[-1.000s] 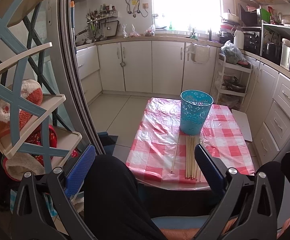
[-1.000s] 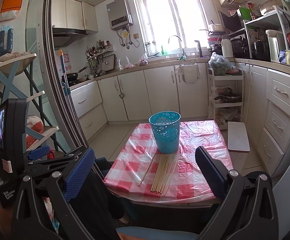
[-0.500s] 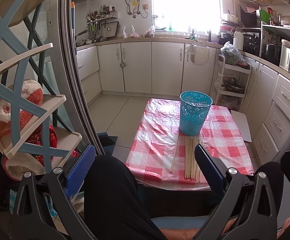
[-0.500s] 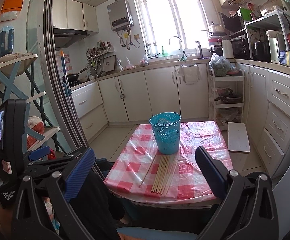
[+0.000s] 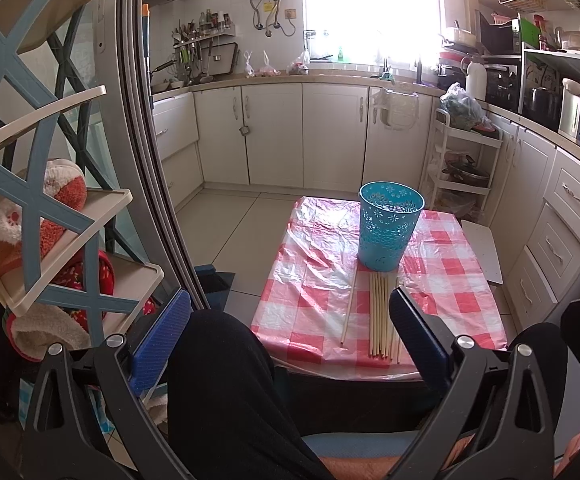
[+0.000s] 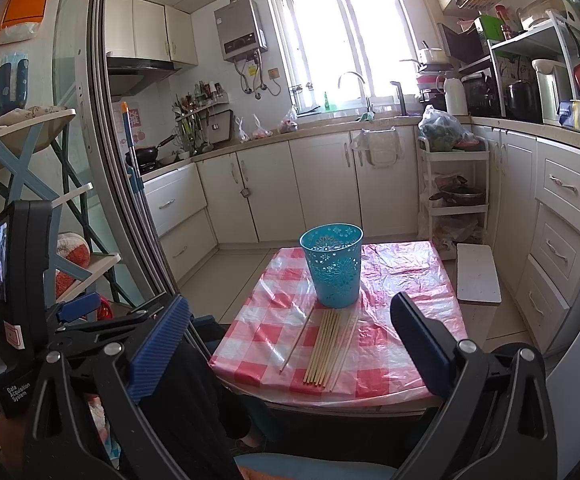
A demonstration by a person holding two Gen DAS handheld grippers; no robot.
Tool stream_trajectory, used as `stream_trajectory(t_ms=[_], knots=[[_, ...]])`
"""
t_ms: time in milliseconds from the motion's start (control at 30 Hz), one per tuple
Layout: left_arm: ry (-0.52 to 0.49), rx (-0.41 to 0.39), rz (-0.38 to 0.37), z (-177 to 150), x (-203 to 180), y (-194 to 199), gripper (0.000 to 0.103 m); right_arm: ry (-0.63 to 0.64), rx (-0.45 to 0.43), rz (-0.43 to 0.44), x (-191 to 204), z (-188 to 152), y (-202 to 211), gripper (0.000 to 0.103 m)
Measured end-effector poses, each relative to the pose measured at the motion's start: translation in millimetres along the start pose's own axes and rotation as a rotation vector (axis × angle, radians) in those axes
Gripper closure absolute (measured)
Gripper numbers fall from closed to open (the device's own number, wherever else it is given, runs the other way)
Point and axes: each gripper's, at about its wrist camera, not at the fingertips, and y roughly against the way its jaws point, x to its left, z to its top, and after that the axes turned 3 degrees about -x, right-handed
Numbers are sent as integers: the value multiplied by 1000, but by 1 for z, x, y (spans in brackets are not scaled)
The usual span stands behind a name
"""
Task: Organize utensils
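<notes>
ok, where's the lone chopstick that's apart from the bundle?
In both wrist views, the single wooden chopstick lies on the red-checked plastic tablecloth, just left of the bundle of wooden chopsticks, in front of the teal perforated plastic basket.

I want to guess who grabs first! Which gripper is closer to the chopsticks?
Hard to call; neither is clearly nearer. The left gripper and right gripper both hang open, short of the table's near edge, with the chopsticks lying ahead.

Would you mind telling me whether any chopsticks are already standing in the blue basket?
No, the chopsticks all lie flat on the checked tablecloth in front of the blue basket.
</notes>
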Motion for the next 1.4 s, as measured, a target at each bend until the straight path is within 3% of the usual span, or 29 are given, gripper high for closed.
stream_trajectory(t_ms=[167, 300, 533, 633, 733, 833, 967, 1100, 1233, 1333, 1400], knots=[[-8, 15, -5, 2, -4, -7, 7, 3, 16, 4, 10, 1, -9, 6], [-39, 26, -1, 3, -9, -35, 7, 28, 43, -34, -11, -13, -48, 6], [-78, 226, -65, -5, -22, -128, 7, -89, 177, -96, -69, -42, -145, 7], [-91, 258, -71, -9, -30, -159, 7, -55, 255, -182, -101, -55, -191, 31], [-85, 292, -85, -10, -37, -195, 7, -113, 419, -197, -119, -81, -234, 48], [-72, 344, -114, -15, -46, -235, 7, -137, 508, -173, -115, -105, -272, 58], [-86, 392, -133, -22, -61, -278, 7, -171, 534, -137, -107, -119, -313, 70], [-98, 437, -144, -27, -76, -316, 7, -120, 561, -153, -109, -126, -330, 75], [-122, 477, -144, -32, -92, -351, 10, -22, 554, -135, -107, -127, -336, 87], [-153, 505, -140, -37, -105, -374, 20, 32, 579, -93, -111, -123, -344, 95], [-158, 524, -145, -39, -112, -387, 35, 59, 604, -65, -119, -119, -348, 97]])
